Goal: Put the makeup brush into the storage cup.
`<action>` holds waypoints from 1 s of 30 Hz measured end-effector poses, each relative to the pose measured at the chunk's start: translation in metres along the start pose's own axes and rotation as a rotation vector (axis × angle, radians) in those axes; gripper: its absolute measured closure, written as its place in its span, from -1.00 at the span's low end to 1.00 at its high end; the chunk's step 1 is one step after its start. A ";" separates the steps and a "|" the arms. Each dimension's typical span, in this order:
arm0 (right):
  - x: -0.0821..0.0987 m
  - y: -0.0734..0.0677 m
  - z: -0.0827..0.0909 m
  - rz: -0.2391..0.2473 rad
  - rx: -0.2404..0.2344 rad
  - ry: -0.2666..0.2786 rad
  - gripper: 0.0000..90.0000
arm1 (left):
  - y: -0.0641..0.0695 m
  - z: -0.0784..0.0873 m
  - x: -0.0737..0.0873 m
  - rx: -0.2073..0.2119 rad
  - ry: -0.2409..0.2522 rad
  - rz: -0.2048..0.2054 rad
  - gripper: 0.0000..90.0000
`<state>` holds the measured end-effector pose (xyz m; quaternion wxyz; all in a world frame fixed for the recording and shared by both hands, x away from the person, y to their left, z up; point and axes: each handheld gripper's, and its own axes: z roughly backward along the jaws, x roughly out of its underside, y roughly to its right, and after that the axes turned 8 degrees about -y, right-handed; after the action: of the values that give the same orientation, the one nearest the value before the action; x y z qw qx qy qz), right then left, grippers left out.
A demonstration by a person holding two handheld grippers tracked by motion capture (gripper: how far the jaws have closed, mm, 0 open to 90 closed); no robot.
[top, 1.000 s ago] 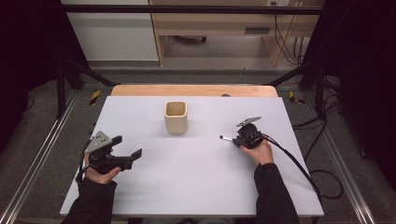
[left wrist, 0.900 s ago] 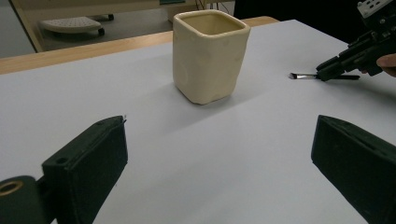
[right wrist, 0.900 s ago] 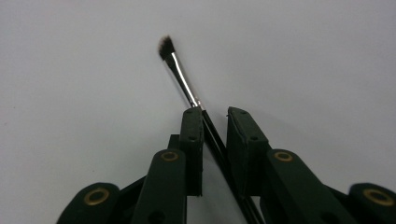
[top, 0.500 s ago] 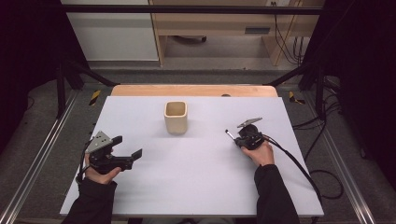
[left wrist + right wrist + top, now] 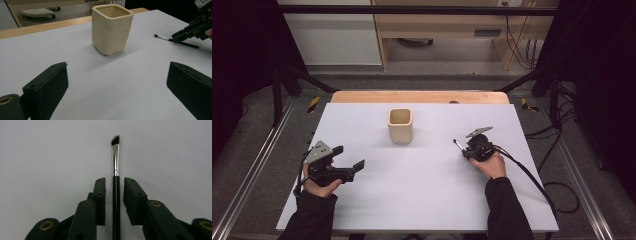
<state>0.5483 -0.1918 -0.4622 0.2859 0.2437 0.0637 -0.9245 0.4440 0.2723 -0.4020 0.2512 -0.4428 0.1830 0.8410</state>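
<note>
A thin black-handled brush (image 5: 116, 157) with a metal ferrule and angled dark bristles lies on the white tabletop (image 5: 427, 200). Its handle runs between the jaws of my right gripper (image 5: 115, 180). Those jaws have just been opening, and a small gap shows on each side of the handle, so the right gripper is open. In the high view the right gripper (image 5: 464, 151) is right of centre, with the brush (image 5: 458, 145) pointing back and left. My left gripper (image 5: 348, 156) rests open at the front left, holding nothing. A cream square cup (image 5: 400, 125) stands upright at mid-table, ahead of the left gripper (image 5: 117, 67).
A wooden strip (image 5: 419, 96) runs along the table's far edge. The right gripper's cable (image 5: 532, 180) trails off the right side. Metal rails and dark frame posts flank the table. The cup (image 5: 111, 28) looks empty at its rim.
The brush's tip sits slightly farther back and right than a second ago. Both hands have kept their places and the cup has not moved.
</note>
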 end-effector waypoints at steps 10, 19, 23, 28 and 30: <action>-0.012 0.000 0.019 0.043 0.029 -0.064 0.18 | 0.000 -0.001 0.000 0.001 -0.003 0.001 -0.93; -0.026 -0.003 0.019 0.080 0.028 -0.162 0.24 | -0.001 0.000 0.000 0.004 0.000 0.001 -0.92; -0.028 -0.002 0.015 0.080 0.029 -0.196 0.32 | -0.001 0.000 0.000 0.004 0.001 0.002 -0.92; -0.028 0.000 0.009 0.084 0.044 -0.226 0.41 | -0.001 0.000 0.000 0.005 -0.002 0.001 -0.92; -0.028 0.000 0.007 0.089 0.045 -0.233 0.46 | -0.001 0.000 0.000 0.004 -0.003 0.001 -0.92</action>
<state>0.5658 -0.1794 -0.4428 0.3268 0.1434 -0.0016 -0.9342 0.4445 0.2728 -0.4025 0.2521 -0.4410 0.1846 0.8413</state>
